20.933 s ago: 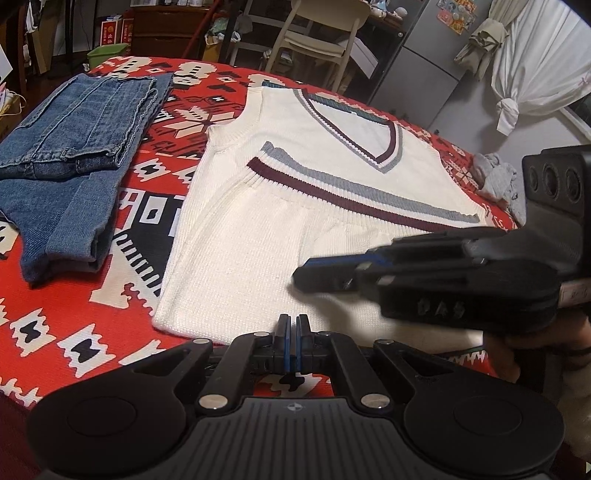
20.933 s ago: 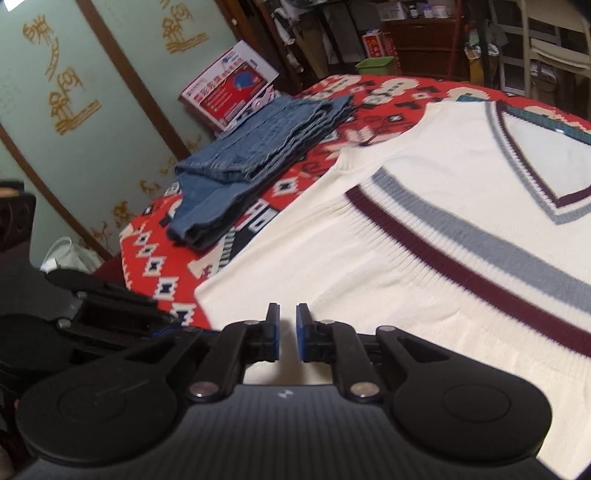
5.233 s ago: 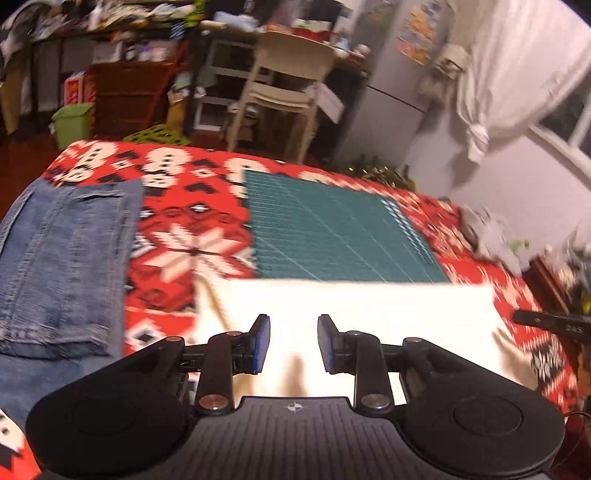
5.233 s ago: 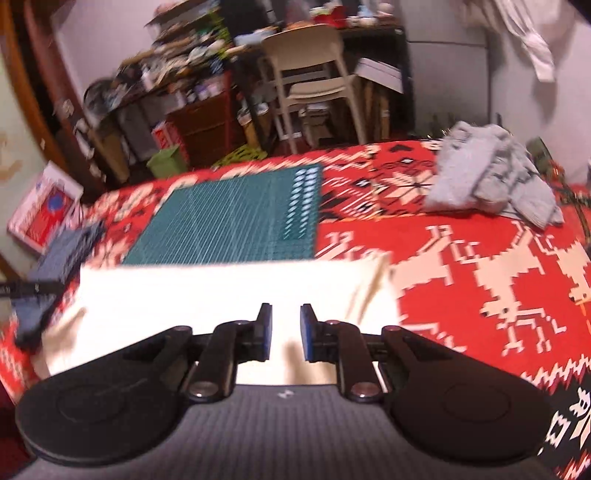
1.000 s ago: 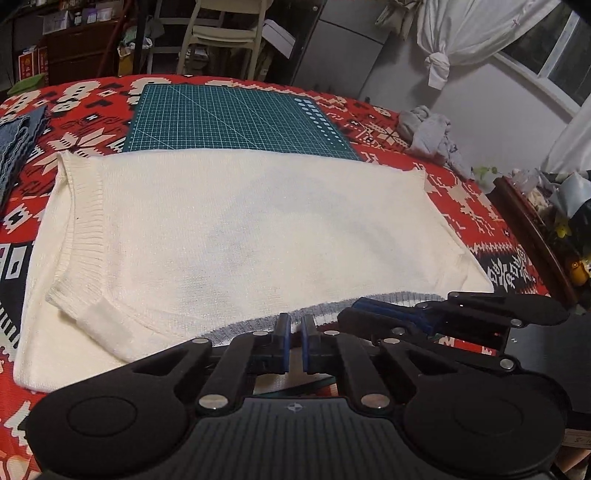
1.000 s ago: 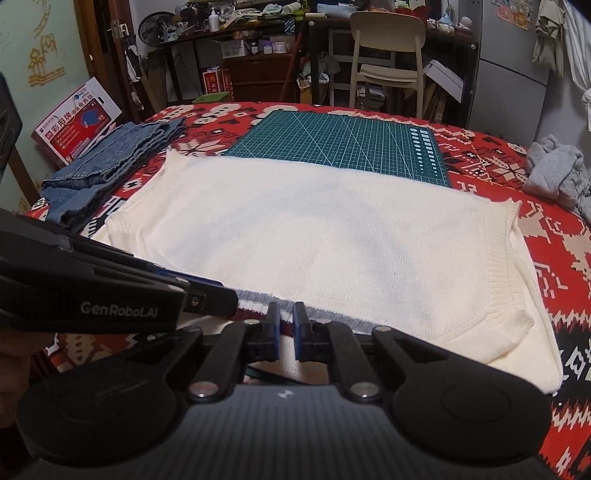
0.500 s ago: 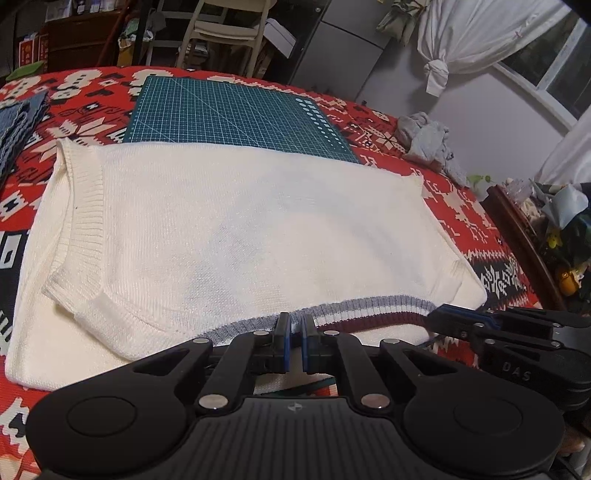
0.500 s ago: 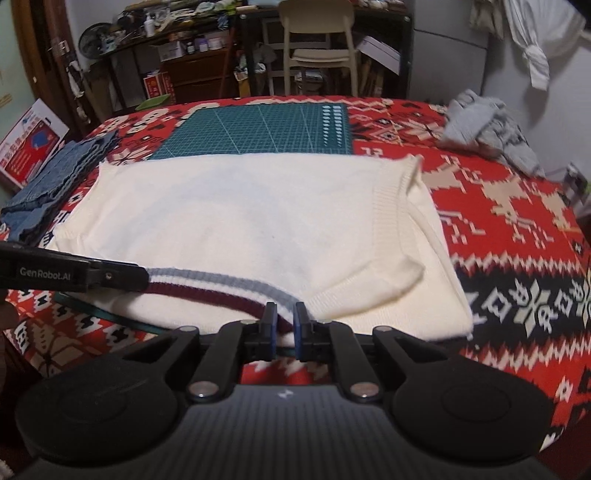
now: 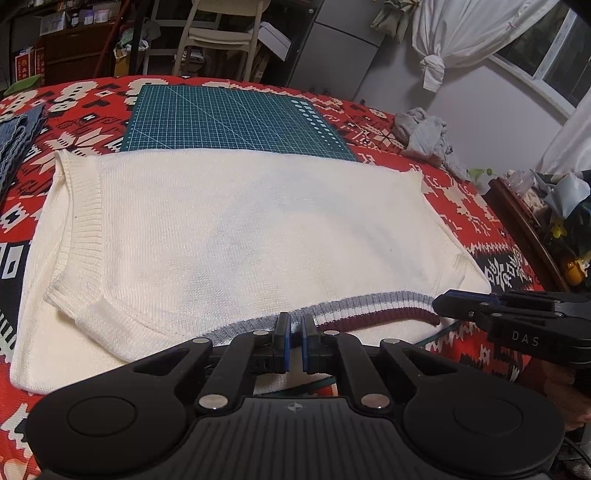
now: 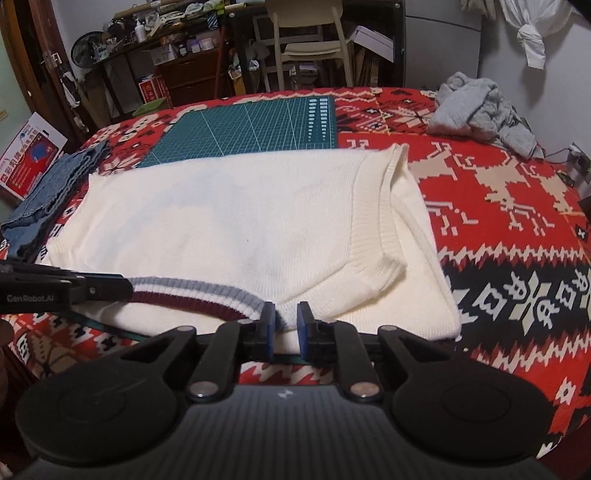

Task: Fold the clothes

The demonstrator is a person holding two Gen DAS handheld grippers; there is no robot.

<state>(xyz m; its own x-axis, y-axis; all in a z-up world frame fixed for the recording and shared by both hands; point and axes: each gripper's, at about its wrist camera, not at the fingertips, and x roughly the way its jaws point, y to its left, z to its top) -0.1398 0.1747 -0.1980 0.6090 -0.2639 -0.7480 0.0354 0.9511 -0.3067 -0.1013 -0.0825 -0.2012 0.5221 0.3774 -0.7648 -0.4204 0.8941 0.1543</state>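
Both my left claw and right claw have just spread, releasing the vest; this fold is laid.

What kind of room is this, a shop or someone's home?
Most likely a lived-in home room: a cluttered desk and chair, a knotted curtain, a patterned blanket under the vest.

Cream chair, knotted white curtain, cluttered shelves.
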